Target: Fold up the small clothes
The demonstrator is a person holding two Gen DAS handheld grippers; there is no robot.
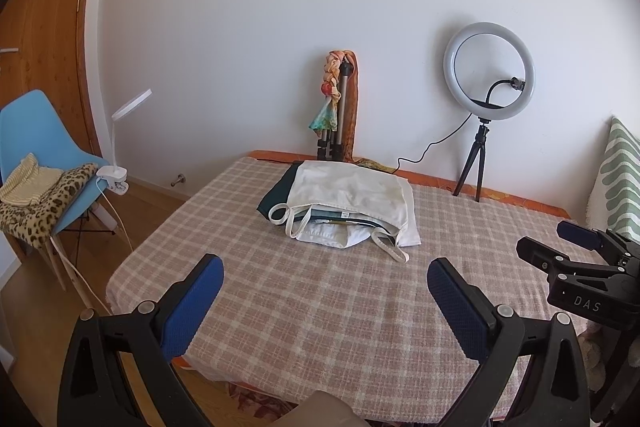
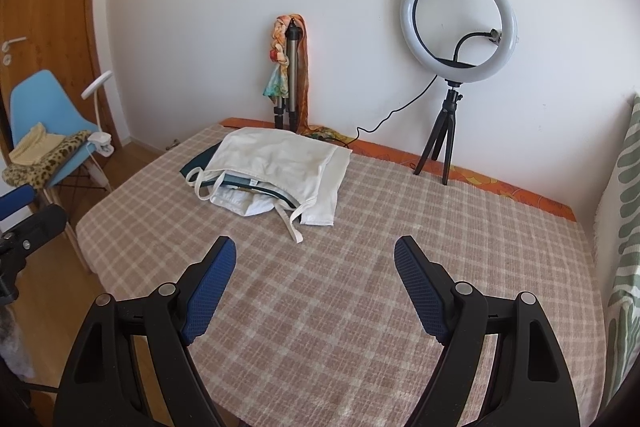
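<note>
A white cloth tote bag [image 1: 352,191] lies on the checked table cover [image 1: 312,307], toward the far side. White and dark green clothes [image 1: 336,227] stick out of its mouth, and a dark green piece [image 1: 276,195] lies under its left side. The bag also shows in the right wrist view [image 2: 280,155]. My left gripper [image 1: 324,279] is open and empty, held above the near part of the table. My right gripper [image 2: 314,259] is open and empty, also short of the bag. It shows at the right edge of the left wrist view [image 1: 568,247].
A ring light on a small tripod [image 1: 486,99] stands at the back right, its cable running along the wall. A folded tripod with scarves [image 1: 338,107] leans on the wall behind the bag. A blue chair [image 1: 36,135] with clothes and a clip lamp [image 1: 116,171] stands left of the table.
</note>
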